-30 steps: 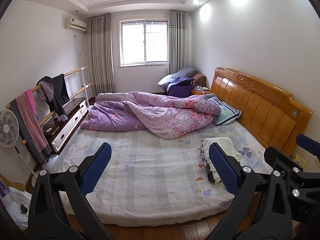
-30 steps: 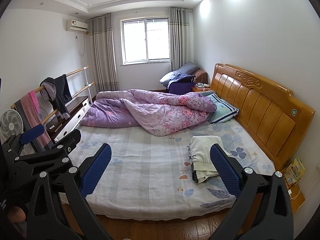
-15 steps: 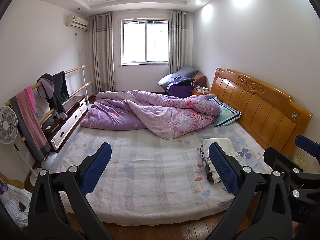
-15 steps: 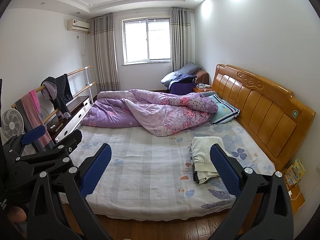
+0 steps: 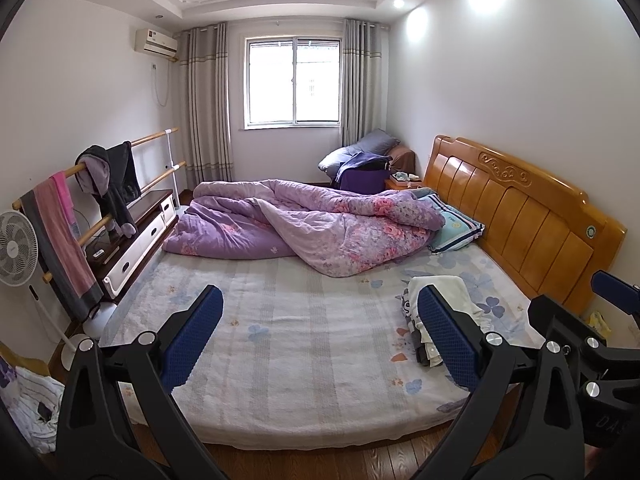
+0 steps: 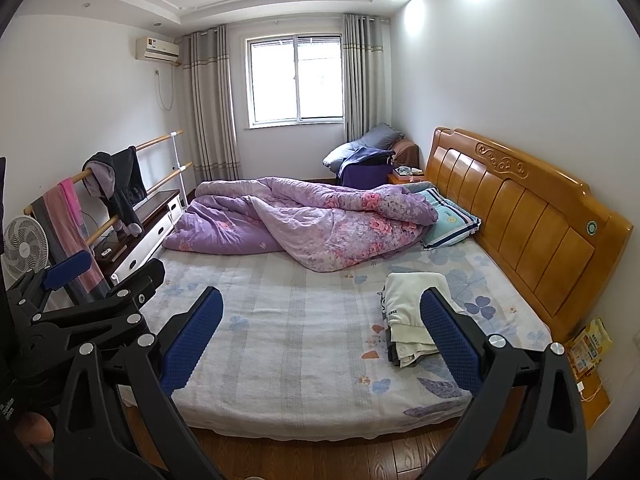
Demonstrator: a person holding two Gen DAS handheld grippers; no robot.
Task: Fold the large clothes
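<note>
Jaws wide apart and empty on both left gripper [image 5: 320,330] and right gripper [image 6: 320,330], held off the near edge of the bed [image 5: 304,344]. Folded clothes [image 6: 412,312] stacked near the headboard [image 6: 520,216]. Risk: pinching the bedsheet with the garment. Versus one second earlier: viewpoint slightly shifted, stack untouched.

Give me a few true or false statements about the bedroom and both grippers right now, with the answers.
1. Both the left gripper and the right gripper are open and empty. True.
2. The folded clothes lie on the floor. False: they lie on the bed, near the headboard.
3. The purple quilt is crumpled. True.
4. The curtains cover the window. False: they are drawn aside.
</note>
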